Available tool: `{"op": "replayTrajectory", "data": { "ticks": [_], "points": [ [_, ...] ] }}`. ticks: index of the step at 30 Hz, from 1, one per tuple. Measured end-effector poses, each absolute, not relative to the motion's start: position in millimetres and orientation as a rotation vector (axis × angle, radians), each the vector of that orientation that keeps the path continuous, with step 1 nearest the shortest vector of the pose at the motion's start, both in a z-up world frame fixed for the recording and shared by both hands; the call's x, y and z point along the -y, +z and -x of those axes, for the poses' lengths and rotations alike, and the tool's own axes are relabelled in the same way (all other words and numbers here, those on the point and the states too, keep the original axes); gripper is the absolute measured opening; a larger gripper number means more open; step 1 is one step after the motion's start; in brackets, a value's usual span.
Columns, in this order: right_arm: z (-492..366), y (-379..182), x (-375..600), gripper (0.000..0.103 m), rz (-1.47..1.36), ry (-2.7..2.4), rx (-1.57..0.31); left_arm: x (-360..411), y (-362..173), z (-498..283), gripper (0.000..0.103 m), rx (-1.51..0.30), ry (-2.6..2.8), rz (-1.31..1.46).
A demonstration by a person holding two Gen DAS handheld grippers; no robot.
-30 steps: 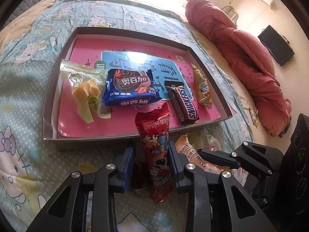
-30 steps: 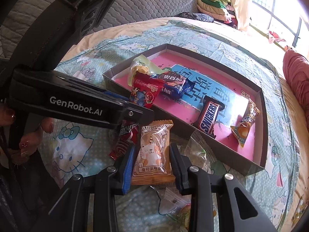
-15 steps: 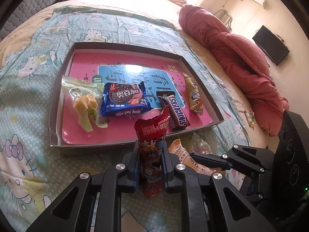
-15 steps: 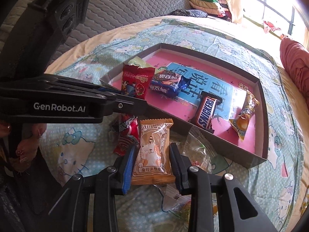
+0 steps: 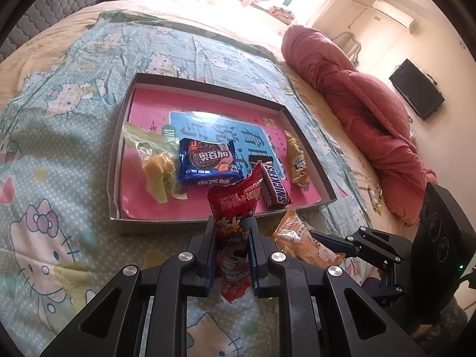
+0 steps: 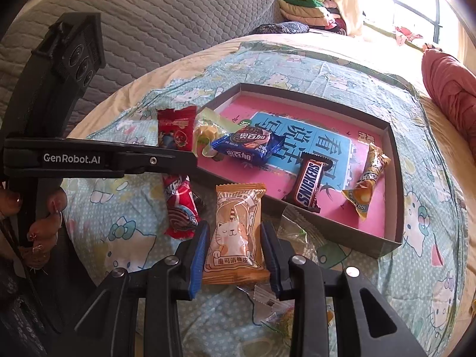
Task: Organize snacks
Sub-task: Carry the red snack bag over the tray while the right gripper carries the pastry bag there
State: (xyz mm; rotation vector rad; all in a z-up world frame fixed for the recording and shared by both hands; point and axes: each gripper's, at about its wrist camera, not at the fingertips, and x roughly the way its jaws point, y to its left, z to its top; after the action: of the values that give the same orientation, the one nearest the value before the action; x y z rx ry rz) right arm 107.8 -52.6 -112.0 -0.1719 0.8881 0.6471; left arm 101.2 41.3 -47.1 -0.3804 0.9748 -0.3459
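My left gripper (image 5: 231, 227) is shut on a tall red snack packet (image 5: 235, 205), held upright just in front of the tray's near wall (image 5: 154, 218). The packet's lower end hangs below the fingers. The dark tray with a pink floor holds a yellow-green packet (image 5: 157, 169), a blue cookie packet (image 5: 208, 163), a Snickers bar (image 5: 275, 189) and a small yellow packet (image 5: 296, 160). My right gripper (image 6: 235, 229) is shut on an orange cat-print packet (image 6: 238, 208) near the tray's front wall (image 6: 342, 242). The left gripper (image 6: 190, 160) and the red packet (image 6: 175, 129) show at left in the right wrist view.
The tray lies on a bed with a cartoon-cat sheet (image 5: 59, 154). Clear crumpled wrappers (image 6: 276, 306) lie under the right gripper. A rolled red quilt (image 5: 357, 113) runs along the bed's right side, a grey padded headboard (image 6: 178, 15) behind. A person's hand (image 6: 44, 217) grips the left handle.
The left jaws closed on the red packet, then lifted it off the sheet, and the tray now looks farther away. The right gripper stayed on the orange packet and barely moved.
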Motion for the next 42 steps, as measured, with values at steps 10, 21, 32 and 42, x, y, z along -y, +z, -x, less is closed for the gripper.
{"op": "replayTrajectory", "data": {
  "ticks": [10,21,32,42],
  "points": [
    [-105.3,-104.5,56.9,0.035,0.155,0.644,-0.863,-55.2,-39.0,-95.5,0.018,-0.963,-0.324,0.4],
    [-103.4,-93.4,54.4,0.035,0.14,0.657,-0.829,-49.5,-24.7,-85.9,0.018,-0.942,-0.331,0.362],
    [-103.8,-77.1,62.5,0.035,0.102,0.626,-0.785,-47.5,-4.5,-78.8,0.018,-0.883,-0.298,0.307],
    [-115.2,-55.3,80.4,0.035,0.039,0.564,-0.72,-57.7,10.2,-94.0,0.018,-0.822,-0.261,0.324]
  ]
}}
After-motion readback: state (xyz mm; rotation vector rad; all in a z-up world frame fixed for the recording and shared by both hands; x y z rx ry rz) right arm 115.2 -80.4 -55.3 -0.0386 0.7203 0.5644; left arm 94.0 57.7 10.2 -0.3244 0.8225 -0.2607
